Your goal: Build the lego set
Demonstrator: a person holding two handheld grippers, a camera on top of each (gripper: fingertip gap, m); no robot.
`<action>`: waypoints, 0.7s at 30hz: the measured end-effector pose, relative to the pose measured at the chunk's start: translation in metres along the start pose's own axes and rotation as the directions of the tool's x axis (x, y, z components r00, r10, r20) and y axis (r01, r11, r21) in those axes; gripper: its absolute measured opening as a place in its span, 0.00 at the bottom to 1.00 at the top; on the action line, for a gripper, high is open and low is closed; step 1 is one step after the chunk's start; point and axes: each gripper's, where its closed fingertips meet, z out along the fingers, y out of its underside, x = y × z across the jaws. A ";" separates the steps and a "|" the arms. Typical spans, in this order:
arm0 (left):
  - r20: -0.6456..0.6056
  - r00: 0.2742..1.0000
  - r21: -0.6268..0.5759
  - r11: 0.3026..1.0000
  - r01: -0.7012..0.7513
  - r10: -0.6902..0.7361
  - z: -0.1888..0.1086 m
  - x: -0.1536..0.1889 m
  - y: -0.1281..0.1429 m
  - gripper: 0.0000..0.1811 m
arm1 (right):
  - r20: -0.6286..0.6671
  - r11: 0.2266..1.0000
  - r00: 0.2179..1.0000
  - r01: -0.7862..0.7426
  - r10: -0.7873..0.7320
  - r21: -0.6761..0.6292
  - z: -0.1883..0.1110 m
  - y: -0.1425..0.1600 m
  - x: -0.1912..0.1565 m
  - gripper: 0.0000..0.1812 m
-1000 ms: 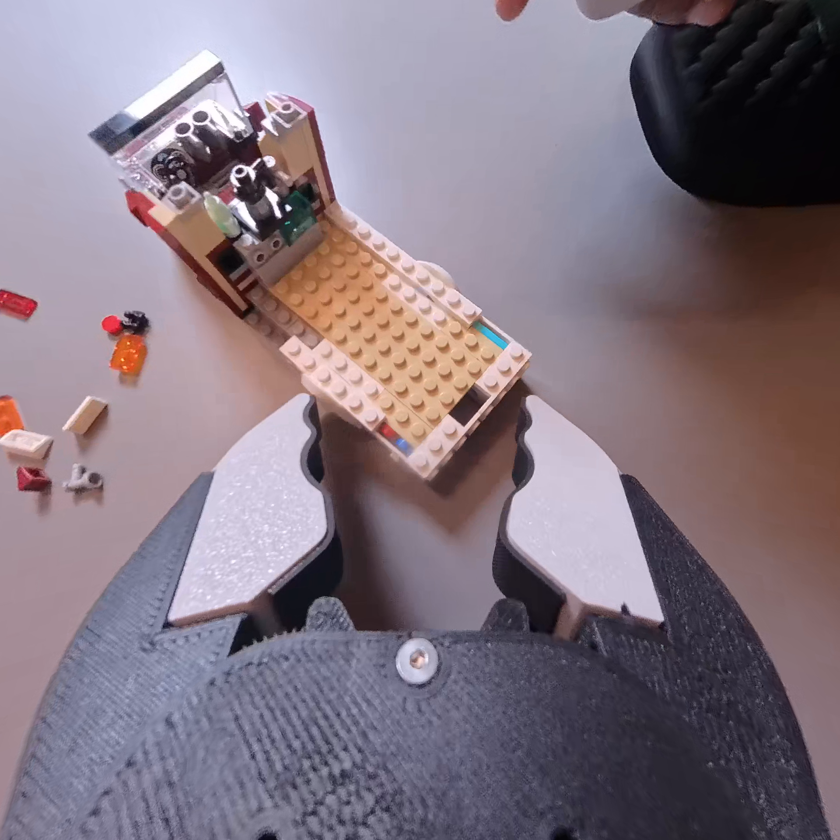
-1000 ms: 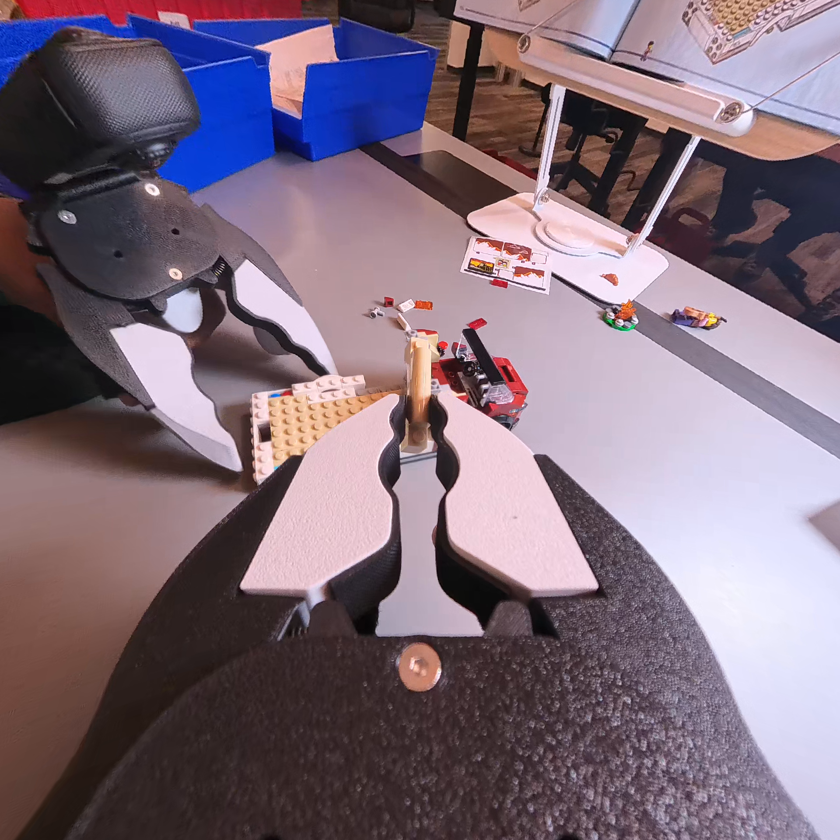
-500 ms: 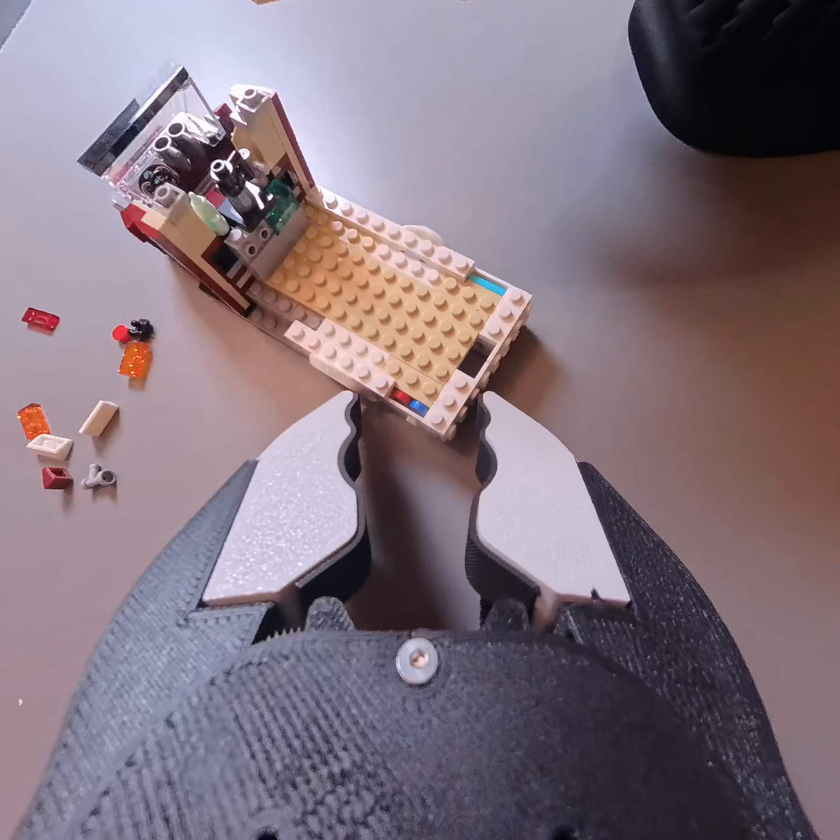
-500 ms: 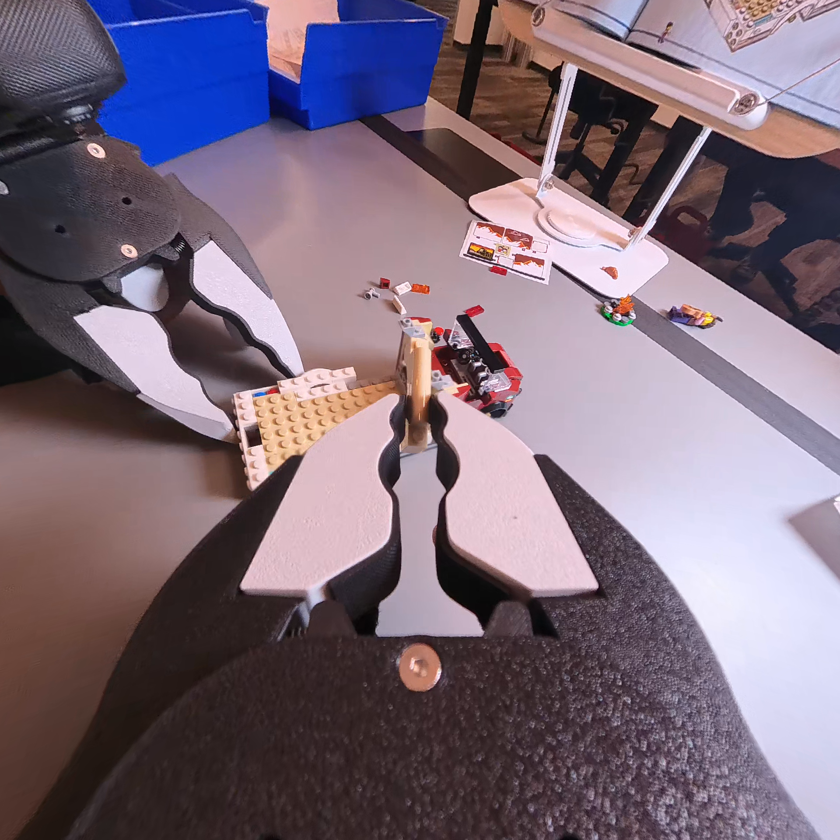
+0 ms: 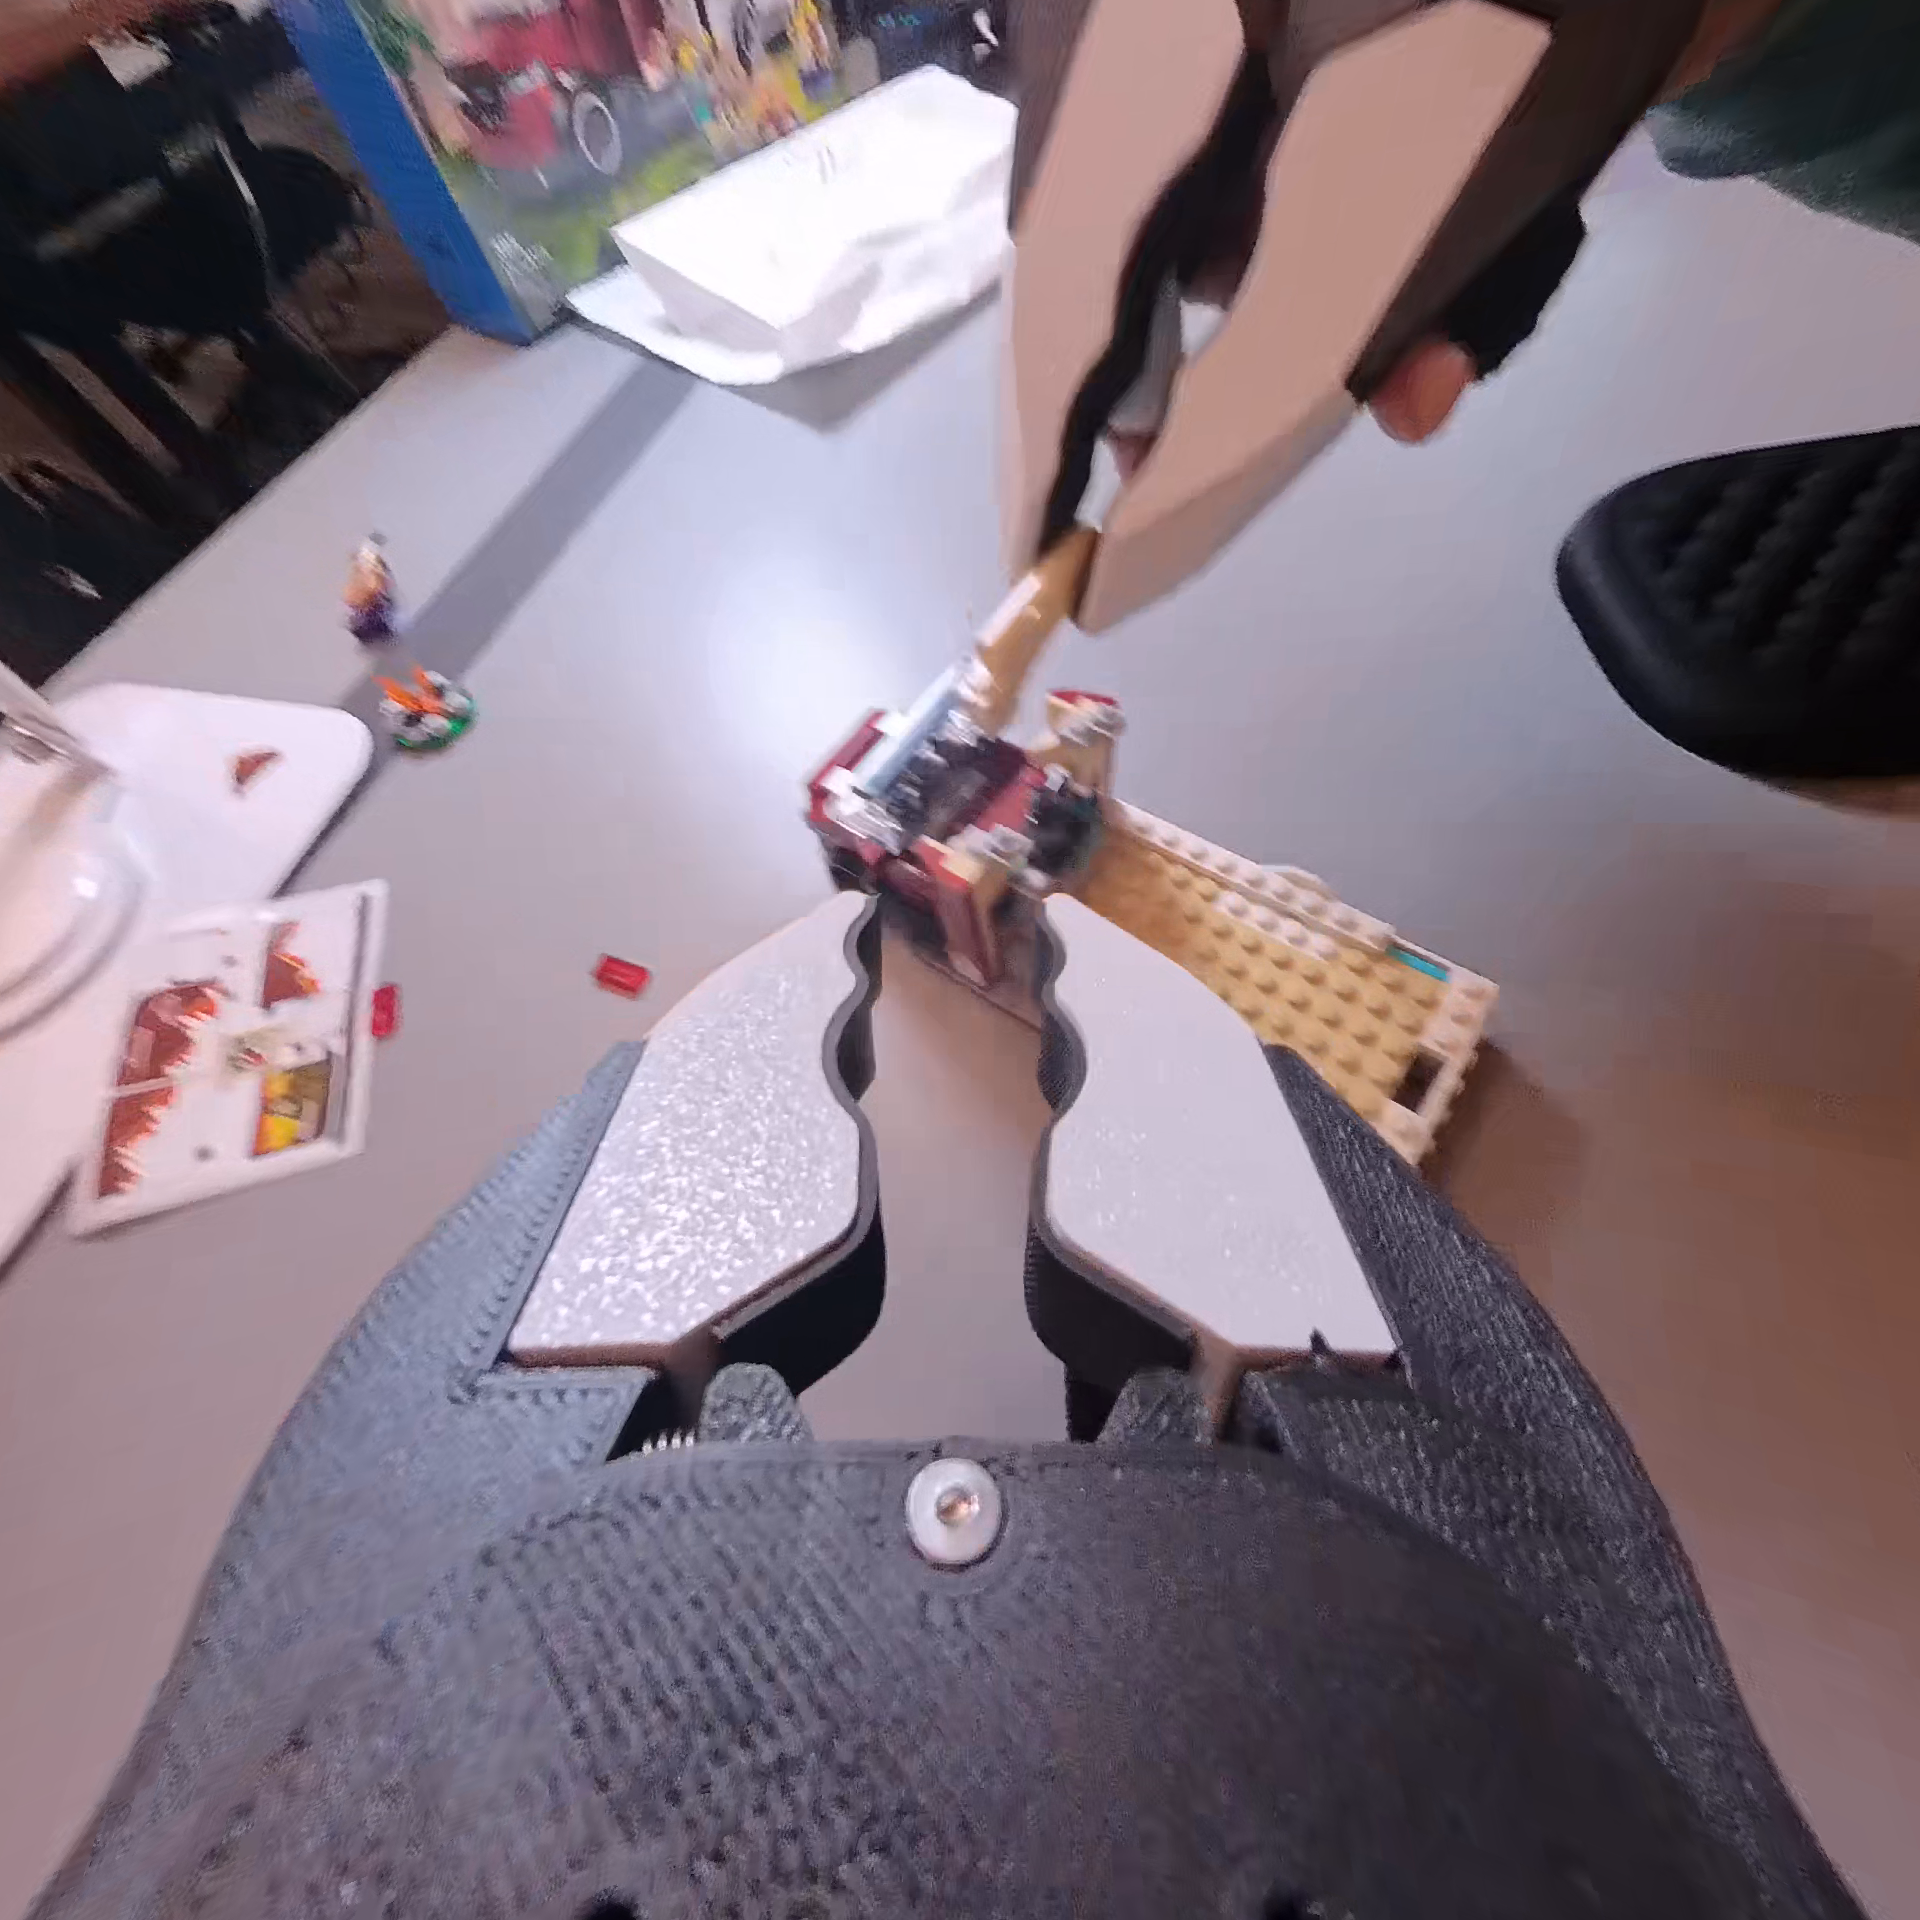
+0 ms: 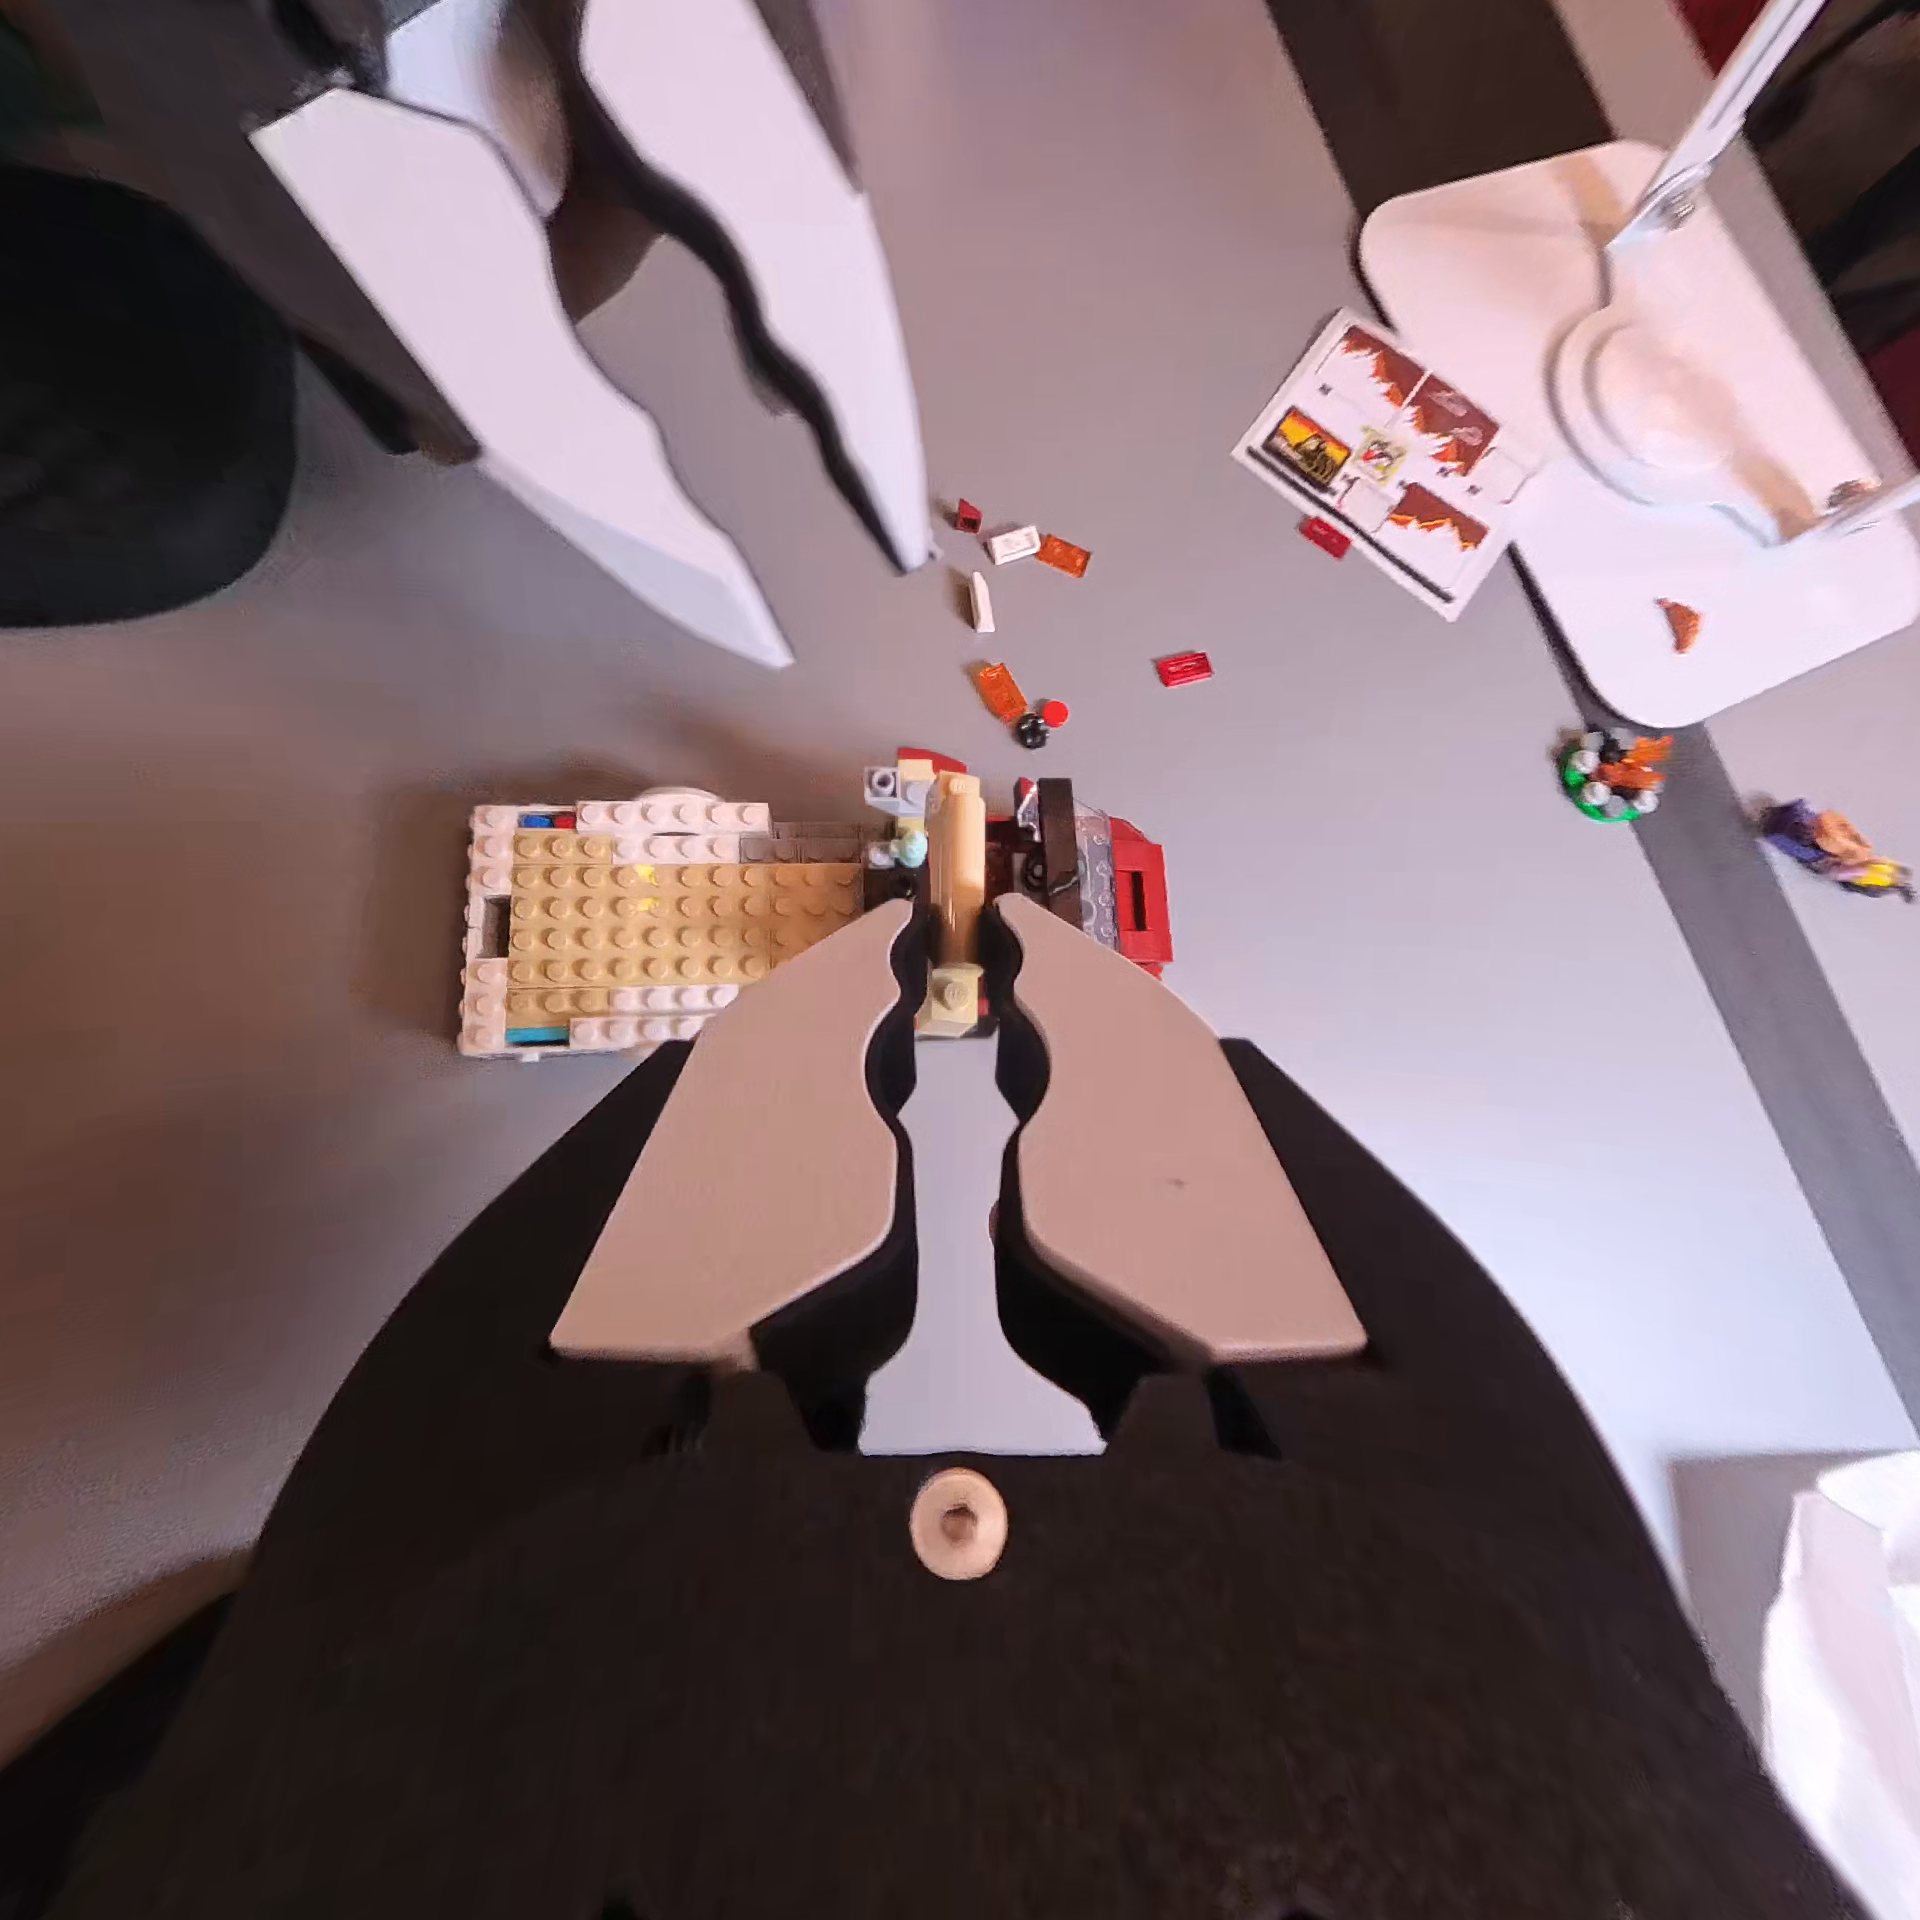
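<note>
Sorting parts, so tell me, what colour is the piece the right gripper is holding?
Tan. The piece in the right gripper shows best in the right wrist view.

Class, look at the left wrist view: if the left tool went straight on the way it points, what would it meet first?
Probably the dark red cab end of the lego vehicle, right ahead of the left tool. Depth is unclear; its tips may already flank it.

white stand base [image 6: 1704, 582] | white bag [image 5: 821, 260] | box [image 5: 582, 125] | black armrest [image 5: 1766, 613]

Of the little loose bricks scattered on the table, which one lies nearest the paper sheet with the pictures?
The dark red flat brick touching the sheet's lower edge; the other loose bricks lie clearly apart from it.
</note>
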 end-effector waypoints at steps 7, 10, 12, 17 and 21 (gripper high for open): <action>-0.301 0.951 0.105 0.994 -0.035 0.065 0.023 -0.010 -0.020 0.08 | 0.047 1.000 0.999 -0.005 0.006 -0.027 0.015 -0.007 0.002 0.05; -0.383 0.923 0.146 0.989 0.011 0.046 0.027 -0.008 -0.022 0.09 | 0.060 1.000 0.998 -0.015 0.016 -0.017 0.019 -0.007 0.001 0.05; -0.440 0.897 0.142 0.989 0.029 0.036 0.027 -0.002 -0.020 0.08 | 0.064 1.000 0.998 -0.025 0.025 -0.011 0.020 -0.005 0.001 0.05; -0.438 0.898 0.120 0.993 0.017 0.038 0.032 -0.003 -0.015 0.04 | 0.088 0.998 0.995 -0.052 0.049 0.029 0.022 -0.003 0.002 0.05; -0.448 0.893 0.133 0.991 0.015 0.046 0.032 -0.001 -0.015 0.04 | 0.102 0.996 0.993 -0.067 0.060 0.067 0.022 -0.001 0.001 0.05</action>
